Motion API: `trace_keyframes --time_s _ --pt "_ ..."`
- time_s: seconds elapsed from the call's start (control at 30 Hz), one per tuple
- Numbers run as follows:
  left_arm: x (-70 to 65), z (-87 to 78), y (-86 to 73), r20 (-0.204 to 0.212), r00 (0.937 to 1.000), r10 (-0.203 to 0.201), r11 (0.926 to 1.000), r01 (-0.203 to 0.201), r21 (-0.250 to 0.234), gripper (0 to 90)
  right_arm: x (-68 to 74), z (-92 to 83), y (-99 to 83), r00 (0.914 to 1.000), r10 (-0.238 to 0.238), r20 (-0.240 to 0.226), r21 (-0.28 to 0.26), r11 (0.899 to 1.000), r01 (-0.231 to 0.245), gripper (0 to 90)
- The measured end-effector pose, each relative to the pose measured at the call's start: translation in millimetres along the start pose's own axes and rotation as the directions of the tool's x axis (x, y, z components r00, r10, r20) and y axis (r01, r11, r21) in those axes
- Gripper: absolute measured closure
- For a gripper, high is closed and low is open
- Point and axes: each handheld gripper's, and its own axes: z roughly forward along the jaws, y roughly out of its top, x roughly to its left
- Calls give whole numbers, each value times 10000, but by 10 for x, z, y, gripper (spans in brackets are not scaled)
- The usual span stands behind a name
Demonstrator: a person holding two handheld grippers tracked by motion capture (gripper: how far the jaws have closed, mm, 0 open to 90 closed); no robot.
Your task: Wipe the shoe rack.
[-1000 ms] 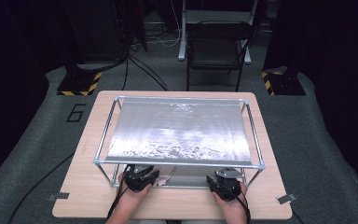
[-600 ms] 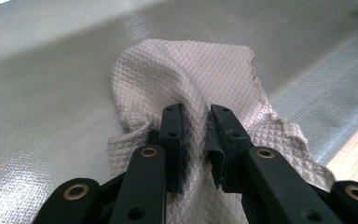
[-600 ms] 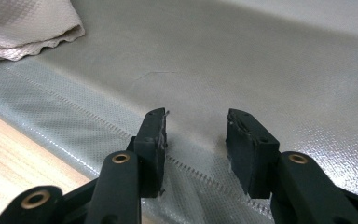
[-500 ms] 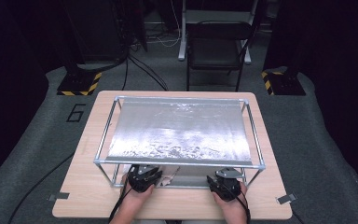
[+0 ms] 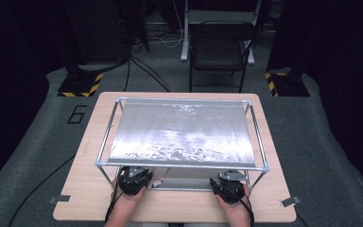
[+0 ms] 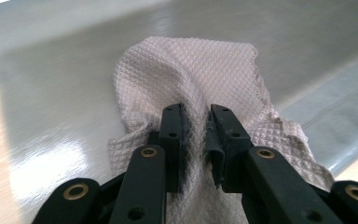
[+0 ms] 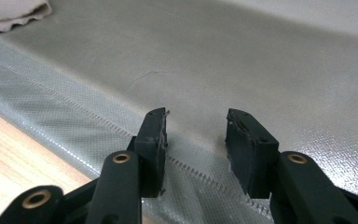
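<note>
From the high view, two grippers are reaching under one silver-topped metal frame (image 5: 182,164) on the wooden table (image 5: 90,194); a "6" (image 5: 77,114) is showing on the floor mat.

In the left gripper view, the left gripper (image 6: 196,122), jaws just closed, is pinching one quilted white cloth (image 6: 186,74) lying on the silver sheet (image 6: 65,93).

In the right gripper view, the right gripper (image 7: 196,128) is hovering with jaws parted, gripping nothing.

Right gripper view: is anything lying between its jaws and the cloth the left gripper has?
Nothing visible does. The right gripper stands open over bare silver sheet, and the cloth lies at the far left across that sheet. The left gripper is shut on the cloth.
</note>
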Motion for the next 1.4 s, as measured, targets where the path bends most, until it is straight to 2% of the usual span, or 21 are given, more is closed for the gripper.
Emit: trace_keyframes --time_s 0.03,0.07,0.1,0.17,0.2,0.23,0.4,0.43,0.47,0.5,0.57,0.7,0.73,0.8,0.83,0.87,1.0,1.07,1.13,1.17,1.4 --pt "13 -13 -9 -252 9996 -103 9999 104 13 756 0 0 0 10000 3 -1 0 10000 -3 579" --pt "129 -43 17 -228 9916 1271 9914 -1263 347 756 0 0 0 10000 4 5 1 10000 -4 580" --pt "118 -49 -1 -392 9958 830 9964 -821 224 755 0 0 0 10000 4 1 3 10000 -4 580" --pt "152 -71 -13 -580 9953 773 9968 -760 256 755 0 0 0 10000 4 0 1 10000 -4 580" --pt "252 -92 20 -272 9770 2116 9764 -2100 502 756 -2 0 0 10000 -13 1 -4 10000 13 579" --pt "178 -77 -24 -583 9951 797 9968 -792 96 755 0 0 0 10000 8 -1 1 10000 -8 580" --pt "219 -118 -54 -723 9938 847 9963 -835 191 755 3 -1 -2 9999 120 -19 43 9999 -120 580" --pt "199 -108 -64 -651 9966 504 9986 -512 -105 755 3 -1 -3 9999 117 10 30 9999 -117 580" --pt "210 -123 -65 -703 9950 703 9975 -701 51 755 3 -1 -3 9999 133 -27 47 9999 -133 580" --pt "184 -131 -75 -451 9983 367 9992 -358 189 755 3 -1 -3 9999 133 -27 47 9999 -133 580" --pt "210 -142 -79 -908 9930 755 9971 -754 41 755 2 -1 -3 9999 118 -28 46 9999 -118 581" --pt "242 -168 -79 -816 9932 836 9961 -810 347 754 8 4 -6 9996 260 -125 49 9997 -260 583" --pt "206 -133 -92 -829 9959 360 9992 -373 -144 754 7 4 -7 9996 274 -115 51 9996 -273 583" --pt "209 -142 -84 -783 9940 767 9970 -756 171 755 -15 -4 -8 9999 127 21 47 9999 -127 582" --pt "189 -130 -79 -754 9948 685 9976 -677 132 755 39 -22 -20 9939 1105 -64 228 9936 -1103 583" --pt "179 -125 -75 -744 9937 839 9964 -828 170 755 -54 -22 -18 9997 223 116 63 9997 -223 583" --pt "99 -95 -47 -786 9915 1037 9944 -1020 263 755 -122 -48 -39 9978 456 486 -13 9990 -455 582" --pt "73 -77 -34 -820 9900 1148 9933 -1133 228 755 -114 -46 -38 9968 769 215 41 9970 -770 583" --pt "56 -82 -31 -826 9914 1010 9947 -993 252 753 -151 -63 -36 9977 301 600 174 9994 -312 582" --pt "36 -70 -35 -691 9946 776 9970 -775 38 752 -141 -55 -34 9985 396 386 -57 9992 -394 582" --pt "-153 -38 -30 -60 9927 1202 9927 -1202 -93 753 -137 -51 -37 9984 395 416 -26 9992 -394 585"
